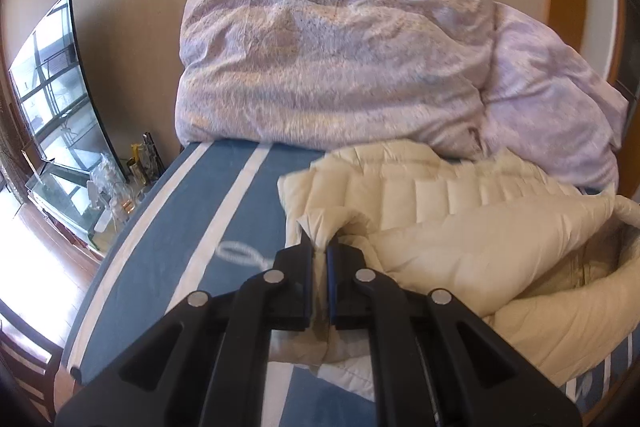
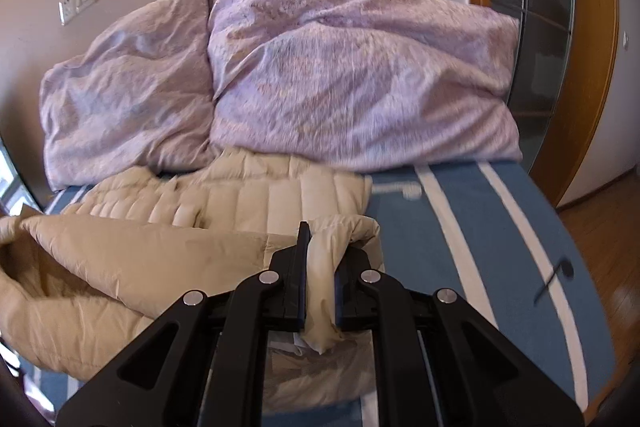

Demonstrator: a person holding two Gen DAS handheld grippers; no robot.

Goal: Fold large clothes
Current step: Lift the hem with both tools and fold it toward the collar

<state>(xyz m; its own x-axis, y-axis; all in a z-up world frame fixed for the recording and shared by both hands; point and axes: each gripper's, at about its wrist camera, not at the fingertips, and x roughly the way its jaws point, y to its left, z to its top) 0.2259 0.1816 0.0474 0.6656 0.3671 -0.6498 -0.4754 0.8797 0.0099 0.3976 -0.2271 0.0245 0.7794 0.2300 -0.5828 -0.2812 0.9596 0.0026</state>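
Observation:
A cream quilted down jacket [image 1: 460,227] lies on the blue striped bed sheet [image 1: 180,227], its near part lifted and doubled over toward the pillows. My left gripper [image 1: 319,247] is shut on a bunched corner of the jacket's left edge. In the right wrist view the same jacket [image 2: 160,247] spreads to the left. My right gripper [image 2: 320,247] is shut on a pinch of its right edge, and the fabric hangs down between the jaws. The blue sheet [image 2: 480,247] shows to the right of it.
Two lilac pillows [image 1: 332,67] [image 2: 352,79] lean against the wall at the head of the bed. A television [image 1: 56,87] and a cluttered low stand [image 1: 116,195] sit left of the bed. A wooden door frame [image 2: 592,67] and wood floor [image 2: 600,227] lie right.

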